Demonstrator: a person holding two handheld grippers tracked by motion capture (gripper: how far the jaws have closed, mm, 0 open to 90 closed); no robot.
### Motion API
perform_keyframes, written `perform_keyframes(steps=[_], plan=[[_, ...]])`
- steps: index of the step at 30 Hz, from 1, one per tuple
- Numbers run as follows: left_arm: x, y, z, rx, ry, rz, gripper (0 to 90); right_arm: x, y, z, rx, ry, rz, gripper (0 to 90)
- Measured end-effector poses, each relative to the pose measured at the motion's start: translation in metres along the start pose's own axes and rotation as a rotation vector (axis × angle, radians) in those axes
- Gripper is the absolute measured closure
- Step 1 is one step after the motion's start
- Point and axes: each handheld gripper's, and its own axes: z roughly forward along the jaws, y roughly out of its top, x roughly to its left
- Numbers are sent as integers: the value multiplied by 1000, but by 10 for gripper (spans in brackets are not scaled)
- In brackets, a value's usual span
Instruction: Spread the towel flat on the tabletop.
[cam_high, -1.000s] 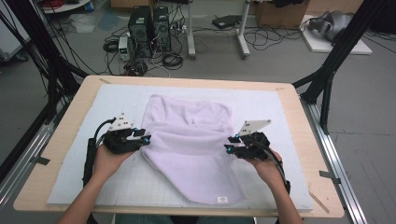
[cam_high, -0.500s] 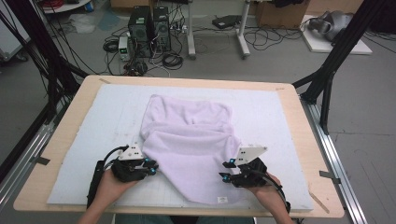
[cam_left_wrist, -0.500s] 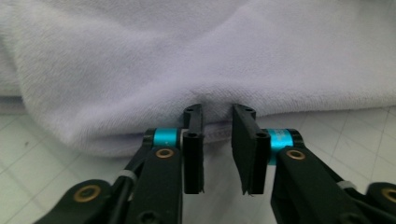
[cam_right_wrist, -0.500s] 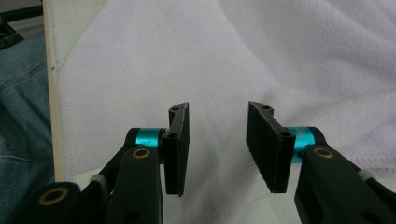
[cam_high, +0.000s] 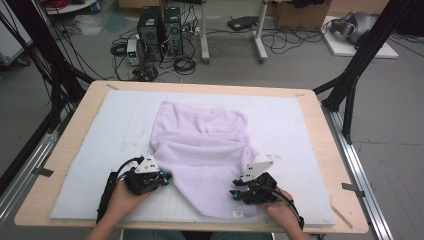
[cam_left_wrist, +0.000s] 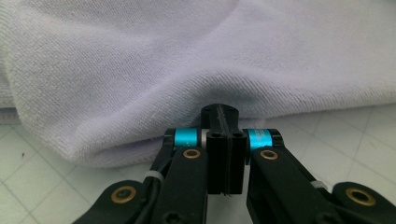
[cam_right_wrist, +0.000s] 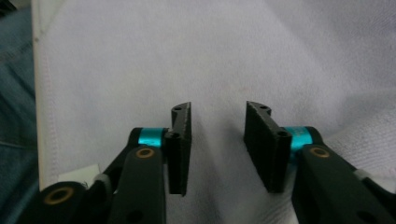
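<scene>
White mat (cam_high: 100, 150): grippers now lower, nearer towel (cam_high: 210, 165) front edge, seemingly.

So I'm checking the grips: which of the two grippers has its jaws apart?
The right gripper: its jaws stand apart over the lavender towel. The left gripper has its jaws together at the towel's edge.

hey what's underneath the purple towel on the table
The towel lies on a pale gridded mat covering the wooden table. Whatever might lie beneath the towel's folds is covered and cannot be seen.

No legible txt anywhere; small white tag (cam_high: 237, 214) on lilac terry towel (cam_high: 205, 160) near edge too blurred to read.
</scene>
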Motion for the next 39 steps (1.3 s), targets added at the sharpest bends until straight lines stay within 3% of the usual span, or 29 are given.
perform_keyframes(steps=[4,7,10,12,14,20,24,27,32,35,36,38,39], plan=[[-2,-1,-8,-14,-18,-2,897,-3,1,0,-2,20,9,855],[-1,-2,-11,-15,-52,-9,889,-3,5,0,16,14,-21,874],[-2,-3,-5,21,-102,-32,673,-8,10,-6,-13,9,-9,874],[-3,-2,-2,23,-91,-19,630,-13,13,-13,-55,-3,4,873],[-4,0,1,22,-77,-24,622,-18,16,-18,-59,-26,12,874],[-9,3,5,21,-27,34,698,-26,18,-15,-54,-36,24,872],[-13,5,7,17,-32,61,895,-25,18,-13,-50,-36,15,871],[-10,4,4,7,-44,49,898,-23,19,-16,-64,-37,16,871],[-9,4,-13,-48,-53,24,898,-20,20,-25,-70,-51,-8,871],[-10,6,-13,-49,-69,27,894,-22,22,-28,-70,-75,-7,871],[-10,7,-10,-46,-68,21,847,-25,23,-29,-69,-88,-5,871],[-10,11,-3,-40,-56,12,668,-31,25,-30,-69,-104,2,871],[-9,13,3,-30,-57,11,633,-35,26,-29,-64,-113,8,871]])
